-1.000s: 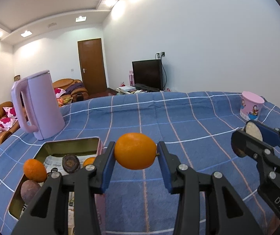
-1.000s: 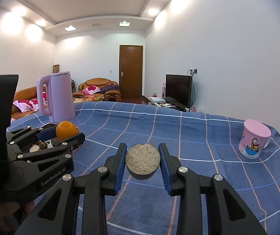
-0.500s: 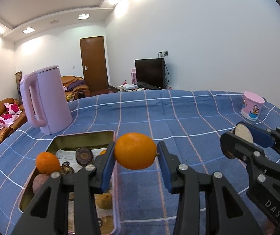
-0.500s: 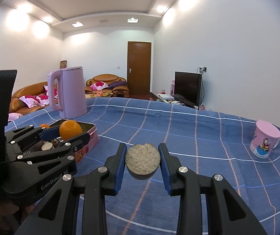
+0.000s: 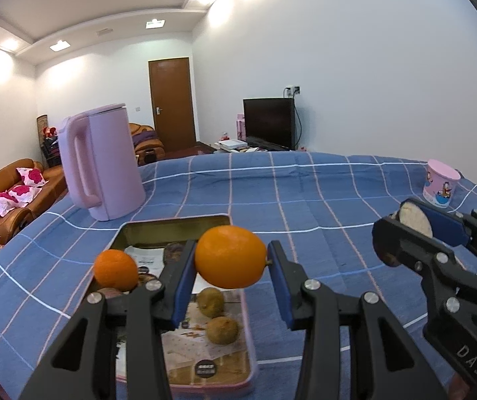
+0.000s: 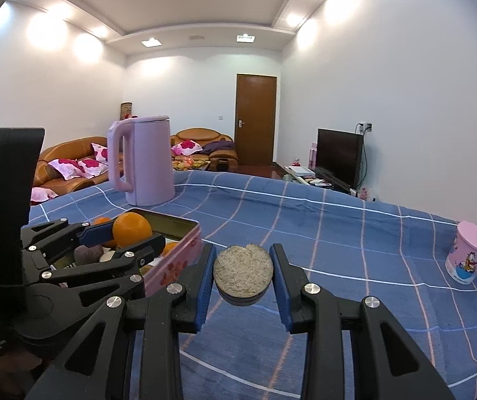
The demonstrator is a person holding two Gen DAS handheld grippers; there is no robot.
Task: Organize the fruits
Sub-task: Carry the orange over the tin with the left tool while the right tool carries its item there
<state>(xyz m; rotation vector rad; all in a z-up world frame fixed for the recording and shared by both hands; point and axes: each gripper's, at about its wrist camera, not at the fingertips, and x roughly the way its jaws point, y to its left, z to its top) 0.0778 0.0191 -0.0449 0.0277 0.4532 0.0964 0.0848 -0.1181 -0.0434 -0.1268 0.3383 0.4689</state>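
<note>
My left gripper [image 5: 231,261] is shut on an orange [image 5: 230,257] and holds it above the right part of a pink tin box [image 5: 248,343]. The box holds another orange [image 5: 116,270], two small brown fruits [image 5: 222,330] and darker fruits partly hidden behind my fingers. My right gripper [image 6: 242,275] is shut on a halved fruit with a pale cut face [image 6: 243,268], held above the blue cloth to the right of the box [image 6: 178,256]. The left gripper with its orange [image 6: 131,229] also shows in the right wrist view.
A tall lilac kettle [image 5: 100,163] stands on the blue checked tablecloth [image 5: 305,193] behind the box. A pink cartoon cup [image 5: 441,183] stands at the far right. Sofas, a door and a television lie beyond the table.
Both grippers have moved left toward the tin box with their fruits still held. The left gripper's orange has come over the box, and the box has grown nearer in both views.
</note>
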